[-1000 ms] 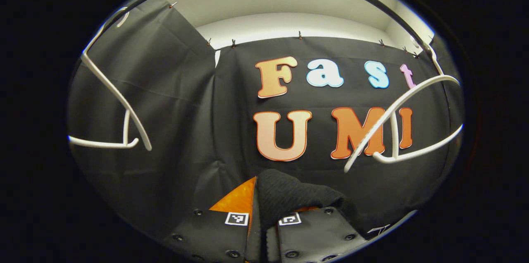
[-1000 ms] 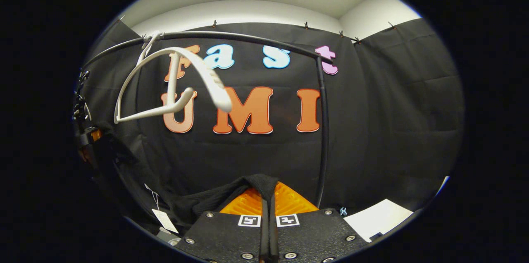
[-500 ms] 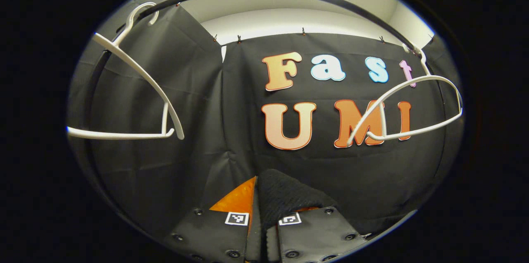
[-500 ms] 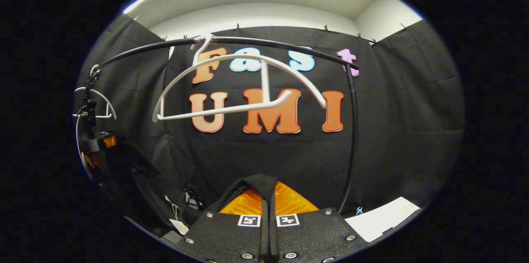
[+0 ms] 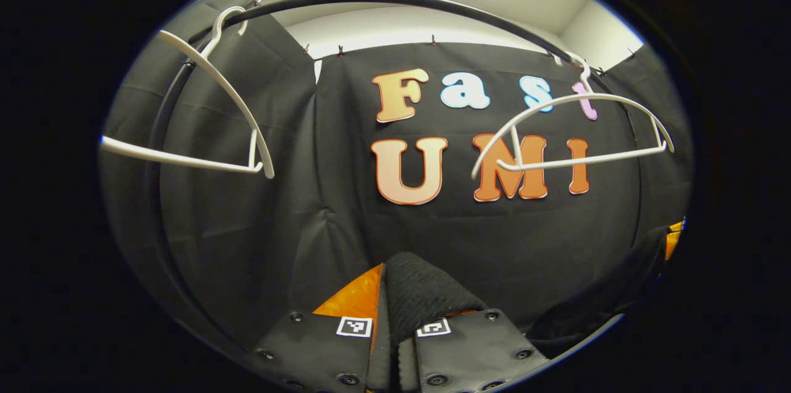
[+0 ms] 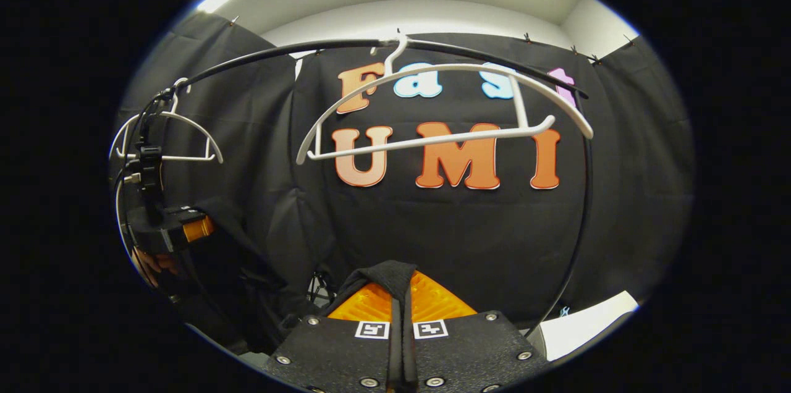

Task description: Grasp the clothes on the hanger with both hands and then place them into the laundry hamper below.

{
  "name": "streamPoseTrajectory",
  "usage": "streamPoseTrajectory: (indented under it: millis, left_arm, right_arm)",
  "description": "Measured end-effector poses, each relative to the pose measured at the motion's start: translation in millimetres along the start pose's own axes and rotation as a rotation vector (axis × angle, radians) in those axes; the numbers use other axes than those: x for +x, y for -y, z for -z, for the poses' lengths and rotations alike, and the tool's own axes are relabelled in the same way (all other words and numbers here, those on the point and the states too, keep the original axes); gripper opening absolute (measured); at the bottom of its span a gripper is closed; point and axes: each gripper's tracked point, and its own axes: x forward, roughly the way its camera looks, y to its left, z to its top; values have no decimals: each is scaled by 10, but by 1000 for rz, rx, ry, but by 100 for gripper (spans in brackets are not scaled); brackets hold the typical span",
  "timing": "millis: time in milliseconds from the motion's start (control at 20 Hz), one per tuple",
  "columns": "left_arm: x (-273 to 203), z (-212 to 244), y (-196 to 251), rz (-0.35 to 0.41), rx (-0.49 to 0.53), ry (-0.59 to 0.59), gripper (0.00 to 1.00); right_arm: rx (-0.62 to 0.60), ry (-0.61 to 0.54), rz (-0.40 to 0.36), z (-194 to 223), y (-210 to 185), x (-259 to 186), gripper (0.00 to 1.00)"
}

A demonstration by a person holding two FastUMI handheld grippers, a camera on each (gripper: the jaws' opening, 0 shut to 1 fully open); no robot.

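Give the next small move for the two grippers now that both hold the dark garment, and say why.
Probably lower both together. The left gripper and right gripper each pinch a fold of the dark garment, and the white hanger on the rail hangs bare, so the cloth is free; the hamper should lie below.

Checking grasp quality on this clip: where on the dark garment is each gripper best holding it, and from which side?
At a bunched top edge, fingers closing from either side of the fold, as now. The left gripper pinches a thick ridge of the dark garment; the right gripper clamps a thinner folded edge. The fabric hangs limp below the bare hangers, so gathered folds likely slip least.
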Motion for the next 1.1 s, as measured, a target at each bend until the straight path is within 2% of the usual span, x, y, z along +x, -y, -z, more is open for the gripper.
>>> streamPoseTrajectory:
  millis: [350,550,850,1100]
  left_arm:
    - [-229,889,170,43,-25,-205,14]
    - [-411,1349,195,54,-5,-308,14]
    - [-492,1880,186,59,32,-423,14]
    - [-670,2537,215,57,32,-589,14]
  right_arm:
    - [43,-155,-49,837,-398,60,0]
    - [75,-258,-65,1326,-536,91,0]
    - [111,-370,-51,1888,-538,57,0]
    - [124,-490,-42,2436,-499,47,1]
